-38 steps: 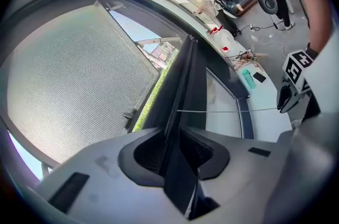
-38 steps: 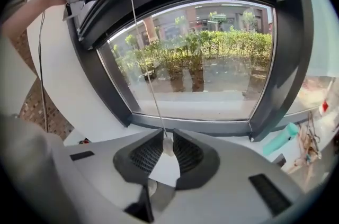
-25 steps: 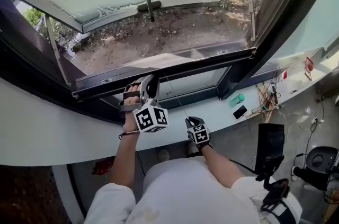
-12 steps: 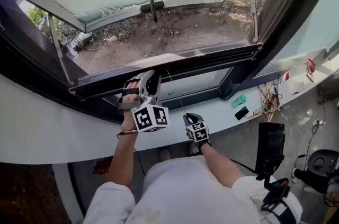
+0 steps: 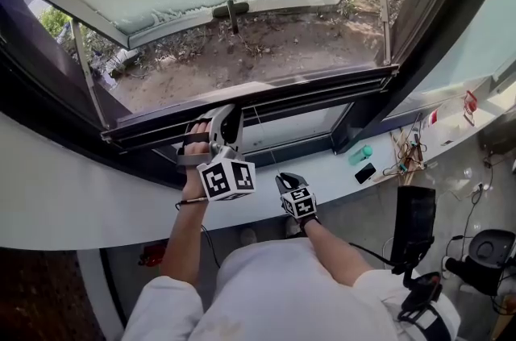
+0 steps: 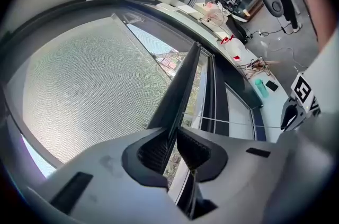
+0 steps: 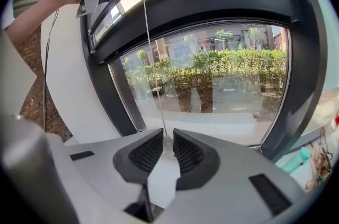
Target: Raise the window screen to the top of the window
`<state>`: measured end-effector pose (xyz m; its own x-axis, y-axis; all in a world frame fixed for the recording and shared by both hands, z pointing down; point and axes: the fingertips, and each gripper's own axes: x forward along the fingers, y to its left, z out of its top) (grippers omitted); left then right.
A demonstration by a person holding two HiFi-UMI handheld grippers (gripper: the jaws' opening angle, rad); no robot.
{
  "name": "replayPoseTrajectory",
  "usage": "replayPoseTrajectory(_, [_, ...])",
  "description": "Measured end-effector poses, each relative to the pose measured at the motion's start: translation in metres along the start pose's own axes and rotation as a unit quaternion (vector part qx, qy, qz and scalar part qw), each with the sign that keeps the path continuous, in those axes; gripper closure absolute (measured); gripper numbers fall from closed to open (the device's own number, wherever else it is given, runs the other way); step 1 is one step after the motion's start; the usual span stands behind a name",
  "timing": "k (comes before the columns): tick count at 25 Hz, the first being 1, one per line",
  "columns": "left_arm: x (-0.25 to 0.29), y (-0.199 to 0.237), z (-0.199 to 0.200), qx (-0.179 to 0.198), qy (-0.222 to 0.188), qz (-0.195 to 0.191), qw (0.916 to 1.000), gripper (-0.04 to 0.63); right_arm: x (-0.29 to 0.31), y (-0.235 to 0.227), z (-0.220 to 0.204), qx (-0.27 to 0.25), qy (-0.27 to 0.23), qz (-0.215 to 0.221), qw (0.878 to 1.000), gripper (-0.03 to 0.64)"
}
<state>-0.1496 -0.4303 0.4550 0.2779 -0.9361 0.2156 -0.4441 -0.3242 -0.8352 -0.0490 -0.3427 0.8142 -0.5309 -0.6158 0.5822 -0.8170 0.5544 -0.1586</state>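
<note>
Currently, the left gripper [image 6: 174,146] has its jaws closed narrowly on the thin edge of the window screen's dark metal bottom rail [image 6: 183,85]. The fine grey mesh [image 6: 90,85] spreads beyond the rail. The right gripper [image 7: 167,150] pinches a thin white pull cord [image 7: 151,59] between jaws set almost together.

In the head view the rail lies across the lower part of the opening, well short of the top of the dark window frame [image 5: 435,33]. Most of the travel therefore appears to remain.

Recommended procedure for the lift:
- Move the rail straight up along the side channels of the frame. The grip sits somewhat left of the rail's middle, so the right end will probably lag. Watch for tilt and correct it early.
- Bring the cord hand up with the rail, keeping the cord lightly taut and in line with its run. A sideways pull could jam it or let it slip through the pads.
- Keep the pads on the rail only, clear of the mesh, which is likely to crease or tear.
</note>
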Motion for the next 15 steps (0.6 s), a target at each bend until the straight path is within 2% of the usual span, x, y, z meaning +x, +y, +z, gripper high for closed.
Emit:
replayPoseTrajectory(6, [-0.003,0.009,0.006,-0.021,-0.004,0.006,0.9998,0.546,0.001,0.01,0.009,-0.008,-0.01,0.013,1.0,0.558])
replayPoseTrajectory(15, [-0.008,0.025,0.015,-0.029,-0.016,0.026,0.9991,0.546,0.002,0.015,0.028,-0.014,-0.04,0.018,0.999,0.558])
